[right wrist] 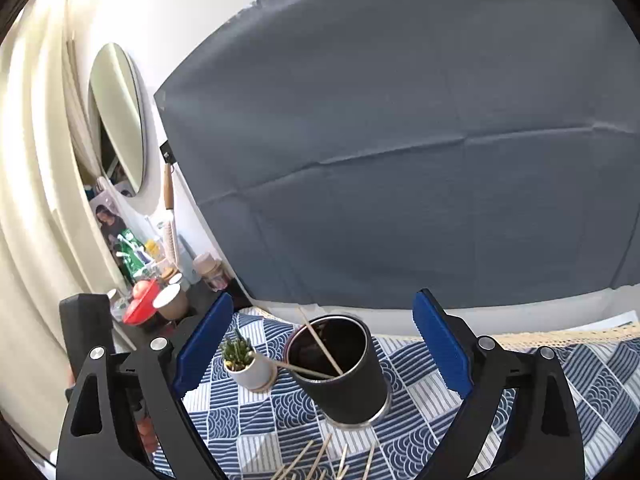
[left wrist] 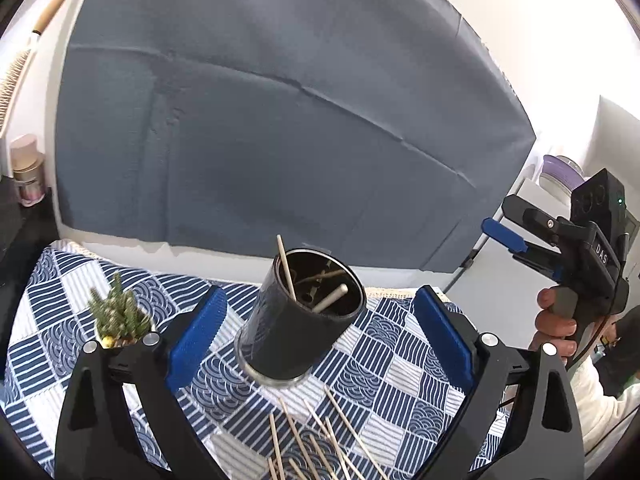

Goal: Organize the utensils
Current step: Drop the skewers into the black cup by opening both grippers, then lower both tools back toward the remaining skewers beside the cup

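Note:
A black cylindrical holder stands on the blue patterned tablecloth with two wooden sticks leaning inside it. Several loose wooden sticks lie on the cloth in front of it. My left gripper is open and empty, its blue pads on either side of the holder, above the loose sticks. My right gripper is open and empty, held back from the holder; the loose sticks lie below it. The right gripper also shows in the left wrist view, raised at the right.
A small potted cactus in a white pot stands left of the holder; it also shows in the left wrist view. A grey cloth backdrop hangs behind the table. Cluttered bottles and cups sit on a side surface at the left.

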Available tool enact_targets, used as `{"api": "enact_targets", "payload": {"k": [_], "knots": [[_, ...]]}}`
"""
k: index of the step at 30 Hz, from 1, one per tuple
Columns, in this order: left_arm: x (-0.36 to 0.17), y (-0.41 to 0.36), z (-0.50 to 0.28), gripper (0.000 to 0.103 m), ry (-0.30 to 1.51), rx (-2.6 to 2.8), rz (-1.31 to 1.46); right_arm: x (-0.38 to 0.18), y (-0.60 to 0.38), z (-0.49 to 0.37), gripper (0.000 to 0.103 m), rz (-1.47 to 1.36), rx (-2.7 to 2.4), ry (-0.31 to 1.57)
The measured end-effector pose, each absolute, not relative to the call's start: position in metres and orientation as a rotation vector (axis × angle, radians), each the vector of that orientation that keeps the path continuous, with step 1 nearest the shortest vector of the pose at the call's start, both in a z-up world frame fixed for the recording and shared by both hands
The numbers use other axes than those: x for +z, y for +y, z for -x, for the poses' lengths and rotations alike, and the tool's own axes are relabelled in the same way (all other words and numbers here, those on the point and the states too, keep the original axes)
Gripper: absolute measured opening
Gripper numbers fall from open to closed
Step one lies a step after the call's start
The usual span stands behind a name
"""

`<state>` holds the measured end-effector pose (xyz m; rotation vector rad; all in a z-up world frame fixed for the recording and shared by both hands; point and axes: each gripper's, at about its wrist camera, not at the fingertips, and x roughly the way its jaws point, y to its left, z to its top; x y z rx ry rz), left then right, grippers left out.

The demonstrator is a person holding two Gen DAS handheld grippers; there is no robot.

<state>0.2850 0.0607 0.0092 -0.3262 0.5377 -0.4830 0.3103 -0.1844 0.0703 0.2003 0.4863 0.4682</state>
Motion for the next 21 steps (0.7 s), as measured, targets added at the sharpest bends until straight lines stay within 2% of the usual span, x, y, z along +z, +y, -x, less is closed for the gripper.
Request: {"api": "enact_targets", "payload": {"k": [2,11,21], "knots": [[0.012,0.062,-0.275,0.097,0.541,-0.469,0.321,0.075,-0.182,-0.299,0.088,-0.184,0.459,0.480],[0.005,0.057,-0.232,0.097,0.608,-0.438,0.243,0.084,-0.176,-0.248,0.092,-0.088,0.402,0.440],[-0.010,0.048,-0.191,0.097,0.675,-0.374,0.133,0.069,-0.174,-0.205,0.093,0.006,0.398,0.509]]}}
